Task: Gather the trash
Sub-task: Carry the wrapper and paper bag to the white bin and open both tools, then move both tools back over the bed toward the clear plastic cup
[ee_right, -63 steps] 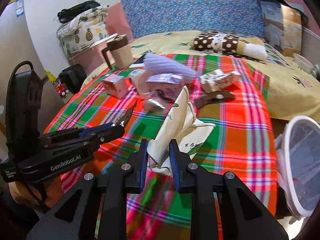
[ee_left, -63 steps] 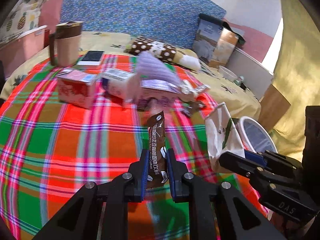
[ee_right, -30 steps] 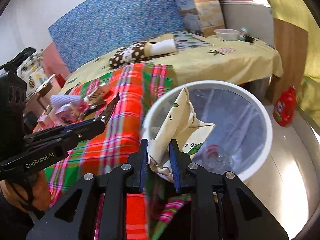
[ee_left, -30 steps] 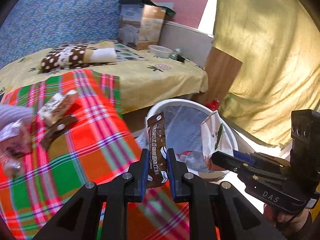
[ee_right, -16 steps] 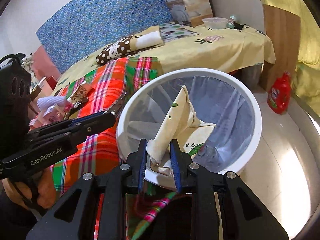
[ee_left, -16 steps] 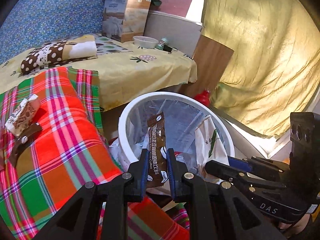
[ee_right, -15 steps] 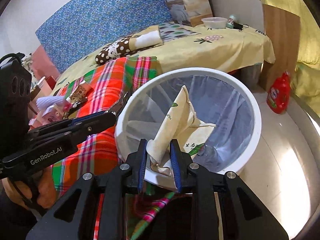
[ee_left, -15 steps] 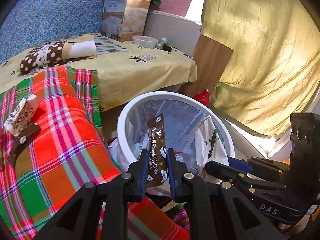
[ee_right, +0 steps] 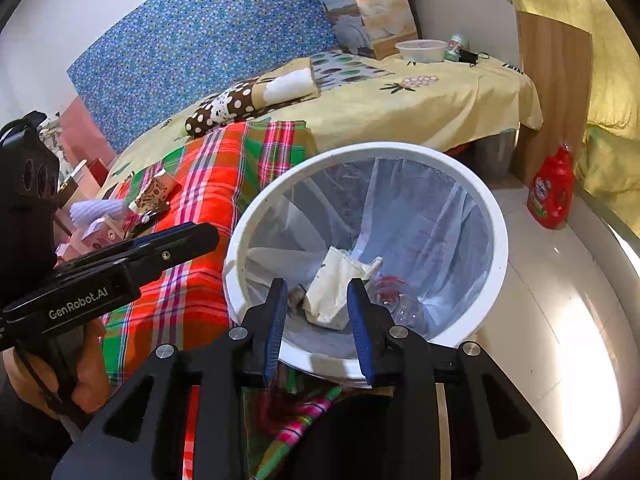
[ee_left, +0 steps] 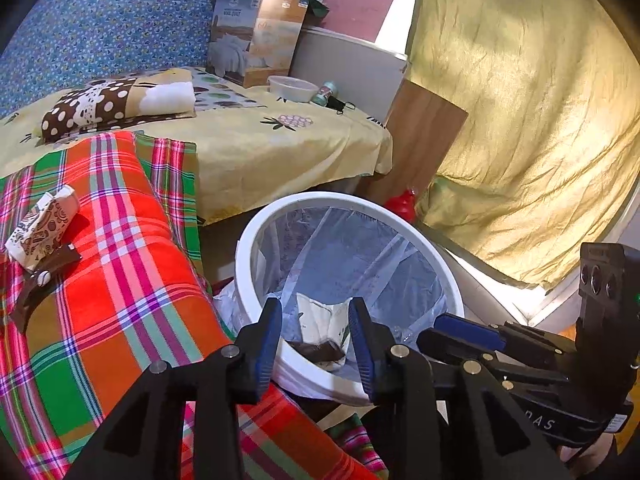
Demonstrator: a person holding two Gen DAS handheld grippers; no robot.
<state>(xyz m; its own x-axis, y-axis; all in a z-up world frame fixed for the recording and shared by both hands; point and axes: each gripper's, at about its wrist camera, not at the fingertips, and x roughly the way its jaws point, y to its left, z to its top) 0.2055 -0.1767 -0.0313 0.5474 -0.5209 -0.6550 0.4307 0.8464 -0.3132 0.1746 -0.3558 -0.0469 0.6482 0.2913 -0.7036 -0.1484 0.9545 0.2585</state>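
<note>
Over the white bin my left gripper has its jaws opening, with nothing between them. Below it in the bin's liner lie a brown coffee sachet and a cream paper bag. My right gripper also hangs over the bin with its jaws opening and empty, and the paper bag lies below it. Each gripper shows in the other's view: the right gripper and the left gripper. A patterned wrapper and a dark wrapper rest on the plaid cloth.
A red bottle stands on the floor beyond the bin, by a wooden panel. A yellow curtain hangs at the right. On the bed's yellow sheet are a spotted pillow, a box and a bowl.
Both grippers have opened over the bin. The coffee sachet has dropped from the left one and the paper bag from the right one into the liner.
</note>
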